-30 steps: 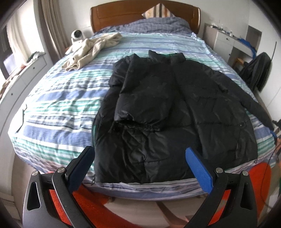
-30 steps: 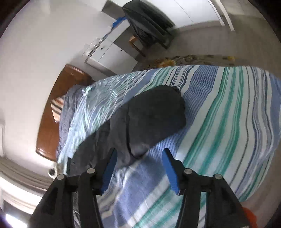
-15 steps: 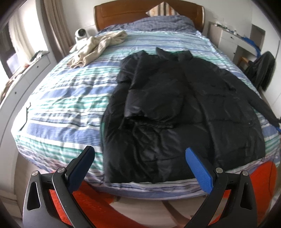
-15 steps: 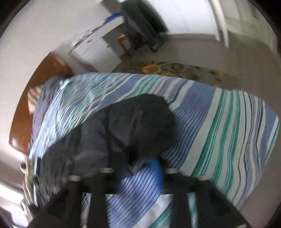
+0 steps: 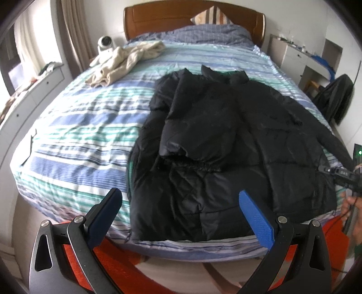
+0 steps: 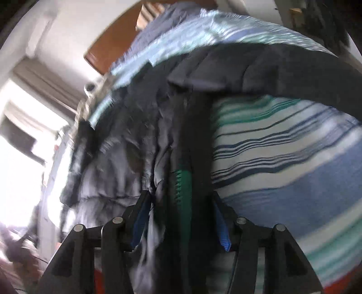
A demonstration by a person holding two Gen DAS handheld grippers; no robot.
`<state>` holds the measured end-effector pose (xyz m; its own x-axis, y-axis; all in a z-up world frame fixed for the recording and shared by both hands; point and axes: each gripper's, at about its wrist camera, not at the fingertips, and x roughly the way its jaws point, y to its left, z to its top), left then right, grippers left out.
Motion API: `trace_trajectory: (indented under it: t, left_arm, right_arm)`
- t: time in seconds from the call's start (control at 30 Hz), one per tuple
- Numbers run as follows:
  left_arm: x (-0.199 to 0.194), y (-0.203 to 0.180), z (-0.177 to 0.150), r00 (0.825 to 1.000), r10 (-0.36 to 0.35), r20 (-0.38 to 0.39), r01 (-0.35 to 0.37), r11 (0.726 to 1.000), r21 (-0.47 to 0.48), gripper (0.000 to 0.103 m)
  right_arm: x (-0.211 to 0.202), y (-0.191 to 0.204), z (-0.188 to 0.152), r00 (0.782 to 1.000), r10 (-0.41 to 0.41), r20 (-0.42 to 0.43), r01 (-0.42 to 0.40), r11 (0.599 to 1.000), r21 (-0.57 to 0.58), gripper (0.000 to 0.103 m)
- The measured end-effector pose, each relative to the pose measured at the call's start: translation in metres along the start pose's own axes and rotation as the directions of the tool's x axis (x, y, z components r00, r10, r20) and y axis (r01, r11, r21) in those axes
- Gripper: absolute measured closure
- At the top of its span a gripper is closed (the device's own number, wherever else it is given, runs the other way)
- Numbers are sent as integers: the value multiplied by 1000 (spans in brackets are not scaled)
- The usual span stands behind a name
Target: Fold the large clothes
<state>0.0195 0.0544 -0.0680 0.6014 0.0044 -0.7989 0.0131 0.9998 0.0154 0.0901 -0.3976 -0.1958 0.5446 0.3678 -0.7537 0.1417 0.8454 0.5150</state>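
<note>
Black puffer jacket (image 5: pixel 226 140) lies flat on the striped bed (image 5: pixel 86 126), front up, collar at 12 o'clock toward the headboard (image 5: pixel 194 20), hem at 6 o'clock by the foot edge. 1 sleeve, the one at 9 o'clock, is already folded in across the chest (image 5: pixel 194 126). The other sleeve (image 5: pixel 325 135) runs out toward 3 o'clock, not yet folded over.

Your right gripper (image 6: pixel 178 217) has just been closing, and jacket fabric with a green lining strip sits between its jaws; the pads look clamped on it, though the wrist view is blurred. In the left wrist view it shows at 3 o'clock by the sleeve end.

Your left gripper (image 5: pixel 181 217) hangs over the foot of the bed at 6 o'clock, jaws wide apart, nothing in them.

Judgement: roughly a third done. Left: bring the 2nd sleeve over, then fold the body up from the hem. Cream garment (image 5: pixel 126 61) at 11 o'clock is unfolded too.
</note>
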Motion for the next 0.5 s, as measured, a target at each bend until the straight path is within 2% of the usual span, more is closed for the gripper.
trace_trajectory:
  t: [0.03, 0.1, 0.17, 0.3, 0.37, 0.43, 0.5]
  left_arm:
    - [0, 2, -2, 1000, 6, 1, -6, 1000, 0, 0]
    - [2, 7, -6, 1000, 19, -11, -19, 1000, -2, 0]
    - [8, 13, -10, 999, 21, -32, -22, 1000, -11, 0]
    - [17, 16, -8, 998, -31, -46, 30, 999, -20, 0]
    - [26, 14, 3, 995, -92, -31, 92, 996, 4, 0]
    - [45, 17, 19, 990, -136, -38, 137, 990, 26, 0]
    - [73, 27, 37, 981, -182, -72, 181, 983, -14, 0]
  right_arm:
    - [-1, -6, 3, 1000, 24, 0, -24, 1000, 15, 83]
    - [-15, -5, 4, 1000, 13, 13, -13, 1000, -6, 88]
    - [-35, 4, -6, 999, -36, 35, 39, 997, -73, 89]
    - [-40, -2, -22, 996, -70, 46, 72, 996, -55, 90]
    - [-33, -1, -25, 995, -83, 54, 85, 995, -47, 88]
    - [-23, 13, -21, 992, -107, 74, 111, 993, -47, 76]
    - [-34, 24, -25, 989, -98, 111, 106, 992, -67, 67]
